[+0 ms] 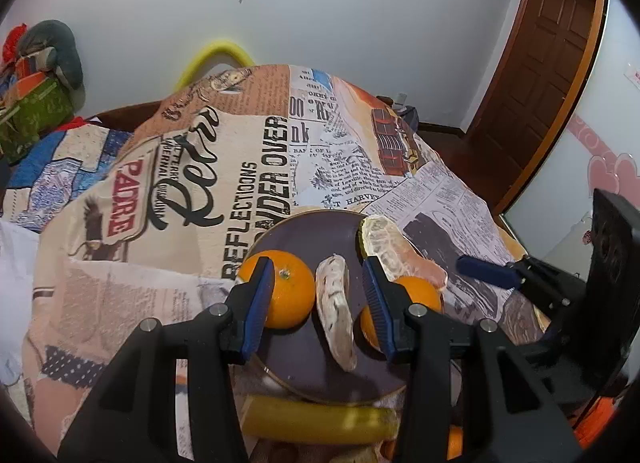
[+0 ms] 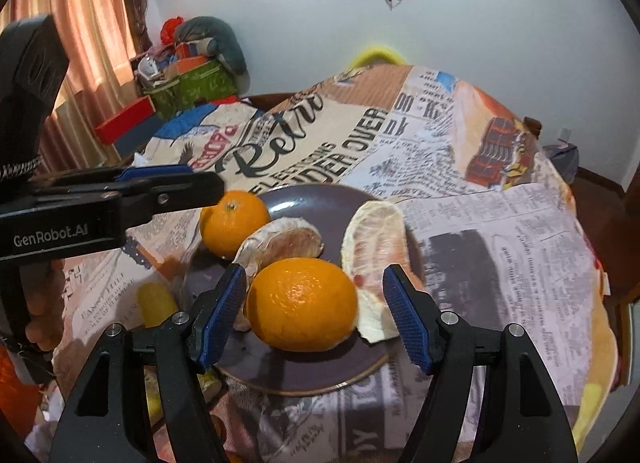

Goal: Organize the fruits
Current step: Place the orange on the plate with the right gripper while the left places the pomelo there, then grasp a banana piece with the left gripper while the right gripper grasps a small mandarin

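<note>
A dark purple plate [image 1: 316, 231] [image 2: 344, 201] holds two oranges and two peeled pomelo segments. In the left wrist view, my left gripper [image 1: 318, 295] is open above the plate, with one orange [image 1: 290, 289] by its left finger, a pomelo segment [image 1: 334, 311] between the fingers and the second orange [image 1: 416, 297] behind its right finger. In the right wrist view, my right gripper [image 2: 316, 313] is open around the near orange [image 2: 302, 303], not closed on it. The far orange [image 2: 234, 227] and both pomelo segments [image 2: 288, 241] [image 2: 378, 243] lie behind it.
A banana [image 1: 320, 421] [image 2: 156, 303] lies on the newspaper-print tablecloth [image 1: 192, 191] [image 2: 500, 231] beside the plate's near edge. The other gripper shows at the right [image 1: 486, 271] and at the left [image 2: 132, 191]. Boxes and clutter [image 2: 184, 83] stand at the back left.
</note>
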`<state>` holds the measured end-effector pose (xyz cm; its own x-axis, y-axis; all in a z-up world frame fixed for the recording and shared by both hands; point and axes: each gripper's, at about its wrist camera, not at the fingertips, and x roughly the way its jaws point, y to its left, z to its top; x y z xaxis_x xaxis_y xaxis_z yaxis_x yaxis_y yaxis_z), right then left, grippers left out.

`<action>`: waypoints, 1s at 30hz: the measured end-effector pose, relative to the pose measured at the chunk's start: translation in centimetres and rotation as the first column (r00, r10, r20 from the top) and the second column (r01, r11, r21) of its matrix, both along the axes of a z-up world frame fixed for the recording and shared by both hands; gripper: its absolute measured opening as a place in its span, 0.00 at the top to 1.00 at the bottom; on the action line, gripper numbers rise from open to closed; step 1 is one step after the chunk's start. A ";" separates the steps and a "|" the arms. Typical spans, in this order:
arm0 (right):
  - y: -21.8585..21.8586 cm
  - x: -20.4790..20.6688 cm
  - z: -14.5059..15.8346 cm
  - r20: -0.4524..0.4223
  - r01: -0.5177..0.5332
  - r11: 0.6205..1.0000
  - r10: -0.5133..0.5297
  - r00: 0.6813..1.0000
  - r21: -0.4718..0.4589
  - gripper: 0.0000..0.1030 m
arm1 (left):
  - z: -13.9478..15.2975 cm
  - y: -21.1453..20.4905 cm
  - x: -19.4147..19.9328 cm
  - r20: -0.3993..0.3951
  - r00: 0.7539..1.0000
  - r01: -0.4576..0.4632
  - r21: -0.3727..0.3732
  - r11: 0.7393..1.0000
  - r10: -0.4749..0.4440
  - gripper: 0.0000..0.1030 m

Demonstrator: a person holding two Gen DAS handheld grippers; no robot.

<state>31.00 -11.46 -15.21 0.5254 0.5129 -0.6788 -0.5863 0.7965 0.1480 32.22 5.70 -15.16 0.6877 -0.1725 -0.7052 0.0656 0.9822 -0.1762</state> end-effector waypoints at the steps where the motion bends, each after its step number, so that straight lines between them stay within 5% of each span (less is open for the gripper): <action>1: -0.3 -0.1 0.3 0.003 0.005 1.000 -0.005 1.000 0.005 0.34 | 0.2 0.0 -0.4 0.002 1.000 -0.003 0.002 1.000 0.003 0.57; 15: -3.2 -5.2 2.7 0.046 0.045 0.999 -0.046 0.998 0.016 0.34 | 1.0 0.0 -7.3 -0.019 1.000 -0.022 0.016 1.000 0.022 0.55; 30: -4.6 -10.2 0.6 -0.003 0.056 0.998 -0.056 0.998 -0.004 0.34 | -3.2 -1.4 -12.6 -0.139 0.990 -0.009 0.013 1.000 0.011 0.55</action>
